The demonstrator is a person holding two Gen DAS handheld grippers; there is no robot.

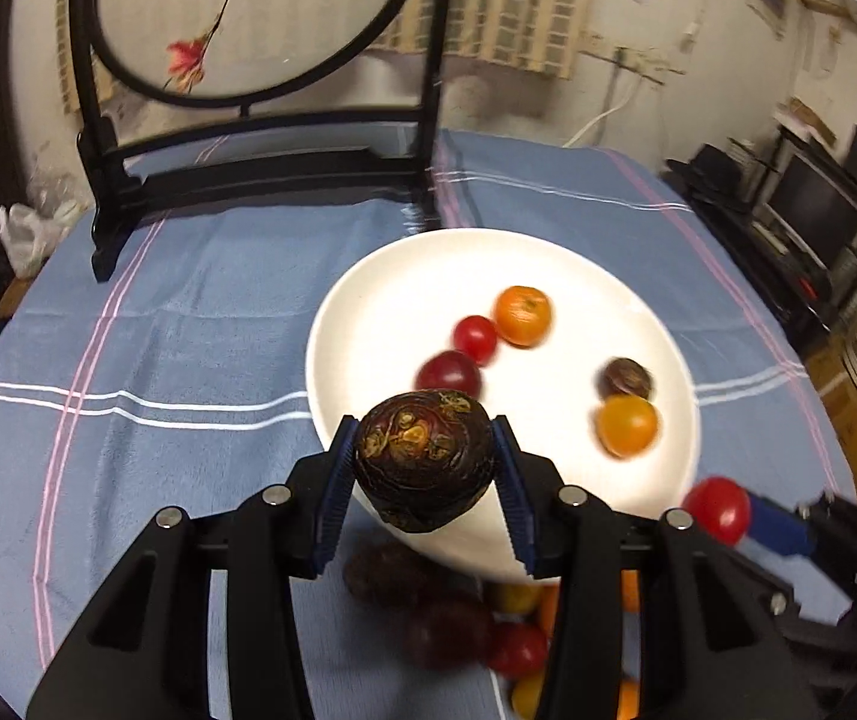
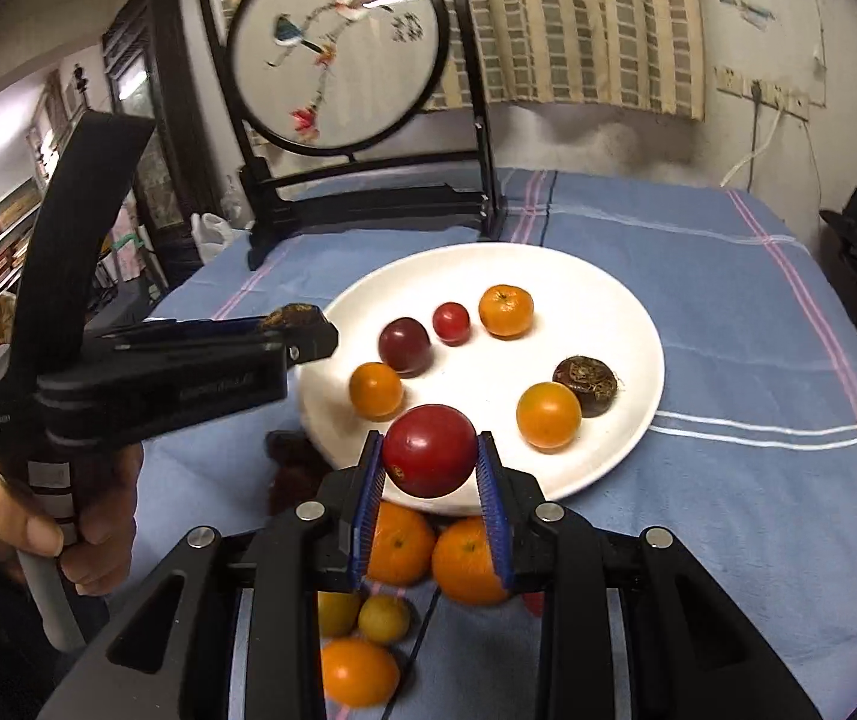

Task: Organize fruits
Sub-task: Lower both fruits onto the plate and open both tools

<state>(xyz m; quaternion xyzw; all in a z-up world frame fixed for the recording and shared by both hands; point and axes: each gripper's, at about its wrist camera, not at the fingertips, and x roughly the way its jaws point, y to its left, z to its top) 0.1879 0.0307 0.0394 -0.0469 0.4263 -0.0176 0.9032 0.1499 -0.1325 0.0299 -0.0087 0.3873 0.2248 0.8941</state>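
Observation:
My left gripper [image 1: 423,429] is shut on a dark brown water chestnut [image 1: 425,468], held over the near rim of the white plate [image 1: 380,300]. My right gripper [image 2: 430,441] is shut on a red tomato [image 2: 430,450] above the plate's [image 2: 608,312] front edge. On the plate lie a tangerine [image 2: 506,310], a small red tomato [image 2: 451,322], a dark plum [image 2: 404,346], two orange tomatoes [image 2: 548,415] and another water chestnut [image 2: 586,384]. Several loose fruits [image 2: 467,558] sit on the cloth under my right gripper. A hand [image 2: 38,528] holds the left gripper [image 2: 302,330] at the plate's left.
A black stand with a round embroidered screen [image 2: 368,198] occupies the back of the table behind the plate. A blue striped cloth [image 1: 158,360] covers the round table. Dark shelves [image 1: 812,222] stand beyond its right edge, and a white bag [image 1: 26,234] lies off the left edge.

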